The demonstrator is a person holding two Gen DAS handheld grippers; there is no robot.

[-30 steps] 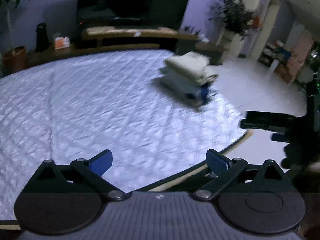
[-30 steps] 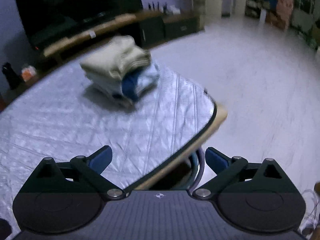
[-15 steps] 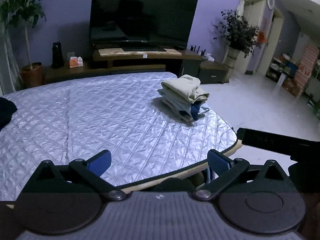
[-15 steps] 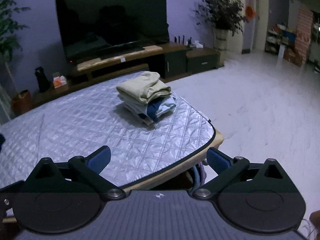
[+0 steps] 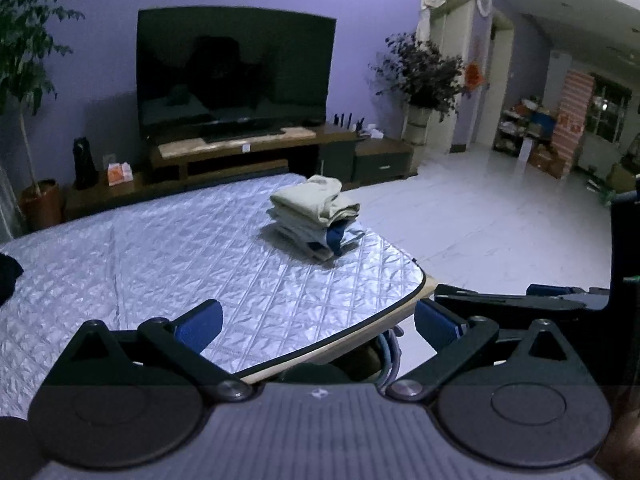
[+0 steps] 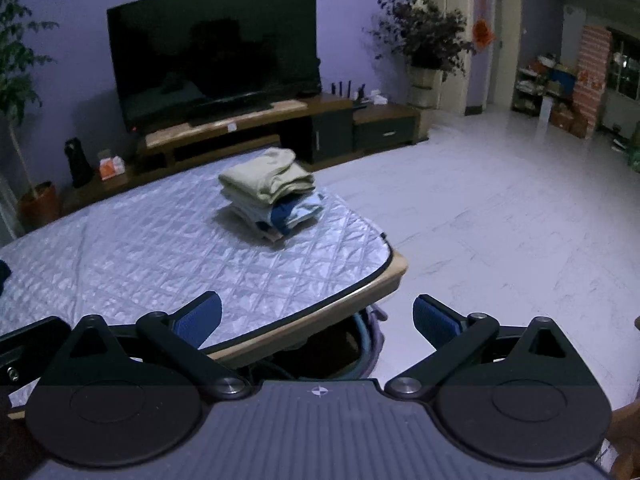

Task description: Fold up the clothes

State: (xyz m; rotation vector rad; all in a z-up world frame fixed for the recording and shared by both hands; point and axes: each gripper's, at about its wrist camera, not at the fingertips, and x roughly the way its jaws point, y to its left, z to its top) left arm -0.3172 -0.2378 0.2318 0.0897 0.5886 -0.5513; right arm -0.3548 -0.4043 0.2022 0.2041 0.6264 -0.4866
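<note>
A stack of folded clothes (image 5: pixel 316 216) (image 6: pixel 272 196), beige on top with pale and blue pieces beneath, sits near the far right corner of the table under a silver quilted cover (image 5: pixel 160 256) (image 6: pixel 140 256). My left gripper (image 5: pixel 318 326) hangs open over the table's near edge, far short of the stack, nothing between its blue pads. My right gripper (image 6: pixel 318 322) is open too, above the table's near right corner. A dark garment (image 5: pixel 10 276) shows at the left edge.
A basket with cloth (image 6: pixel 320 352) stands under the table's near edge. Beyond the table are a TV (image 5: pixel 236 72) on a low wooden stand (image 5: pixel 240 152) and potted plants (image 5: pixel 420 80). White floor (image 6: pixel 500 220) lies to the right. The right gripper's body (image 5: pixel 540 300) shows in the left view.
Both grippers have tilted up and drawn back from the table, so the stack looks further away and the room shows more. Both stayed open. The stack has not moved.
</note>
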